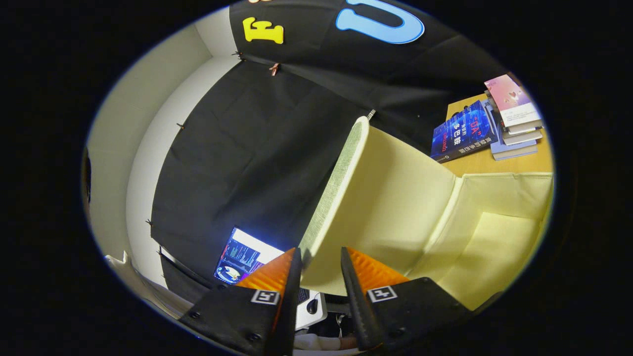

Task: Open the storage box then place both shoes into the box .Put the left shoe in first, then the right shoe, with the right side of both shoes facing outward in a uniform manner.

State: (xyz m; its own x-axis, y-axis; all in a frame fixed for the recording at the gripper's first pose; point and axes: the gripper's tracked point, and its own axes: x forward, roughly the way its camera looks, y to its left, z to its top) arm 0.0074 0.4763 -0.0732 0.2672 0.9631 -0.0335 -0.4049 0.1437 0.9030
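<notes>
One large storage box (pixel 474 232), pale yellow inside, takes up most of what lies ahead of the gripper and serves as the landmark for the rest. Its lid (pixel 376 198) is raised and stands on edge, the woven outer rim turned toward the black cloth wall (pixel 257 148), the smooth inner face turned toward the open cavity. The far side of the box is cut off, so its full shape cannot be made out, and the floor of the cavity shows only in part.

Behind the box a wooden worktop (pixel 494 163) shows as a narrow strip, most of it hidden by the box wall. On that strip, beyond the box, a dark blue book (pixel 462 131) leans against a short stack of books (pixel 514 118) topped by a pink cover.

On the lid's outer side, low down against the cloth, a lit screen (pixel 242 257) glows; it is partly hidden by the fingers. A mouse (pixel 312 306) lies beneath the lid's lower edge, between the fingers, with a hand (pixel 321 342) dimly seen below it.

The gripper (pixel 320 262) is narrowly parted, one finger on each side of the lid's lower edge. Whether both fingers press on the lid is hard to tell, since a sliver of gap seems to remain at the finger on the cavity side.
</notes>
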